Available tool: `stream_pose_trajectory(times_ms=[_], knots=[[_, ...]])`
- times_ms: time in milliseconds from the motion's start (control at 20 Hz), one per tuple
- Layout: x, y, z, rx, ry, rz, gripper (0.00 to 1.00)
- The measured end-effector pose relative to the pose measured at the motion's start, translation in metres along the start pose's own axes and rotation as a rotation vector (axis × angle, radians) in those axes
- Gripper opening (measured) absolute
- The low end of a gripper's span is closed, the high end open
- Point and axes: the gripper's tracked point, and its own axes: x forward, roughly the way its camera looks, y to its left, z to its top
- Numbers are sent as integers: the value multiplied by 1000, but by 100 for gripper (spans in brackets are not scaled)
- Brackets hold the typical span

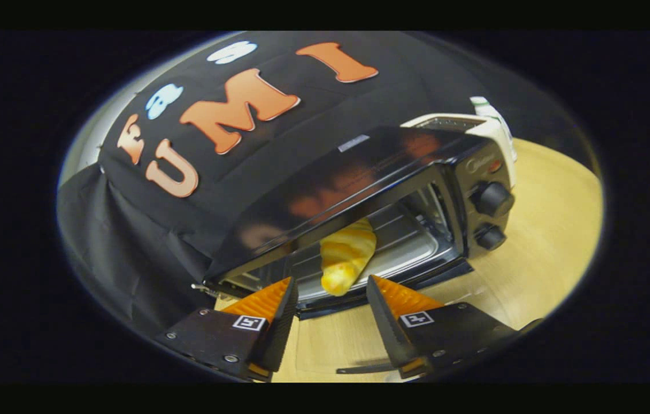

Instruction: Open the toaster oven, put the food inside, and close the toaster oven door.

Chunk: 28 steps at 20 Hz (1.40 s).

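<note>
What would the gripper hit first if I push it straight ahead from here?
Probably the croissant: it lies inside the open toaster oven, just ahead of the open gripper, in line with the gap between its fingers. Depth is unclear; the lowered door beneath might touch first.

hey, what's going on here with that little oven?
A person is working a handheld gripper at a black toaster oven on a wooden table. The oven door is down and open, and a croissant lies on the rack inside, just beyond the fingertips. The gripper's fingers are spread apart and hold nothing. The food looks delivered; closing the door is the step left.
</note>
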Motion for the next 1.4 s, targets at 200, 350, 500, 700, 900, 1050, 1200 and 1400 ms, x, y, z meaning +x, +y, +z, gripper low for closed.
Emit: stream_pose_trajectory(times_ms=[200,350,500,700,900,1050,1200,1400], knots=[[-58,-18,-14,-146,2,14,81],[-88,-42,-50,-172,81,24,86],[-105,-59,-78,-201,143,15,86],[-118,-72,-106,-248,220,6,87],[-105,-85,-121,-238,281,-9,87],[-91,-86,-129,-212,318,-2,87],[-85,-71,-128,-167,335,32,87],[-88,-61,-119,-261,322,18,87]])
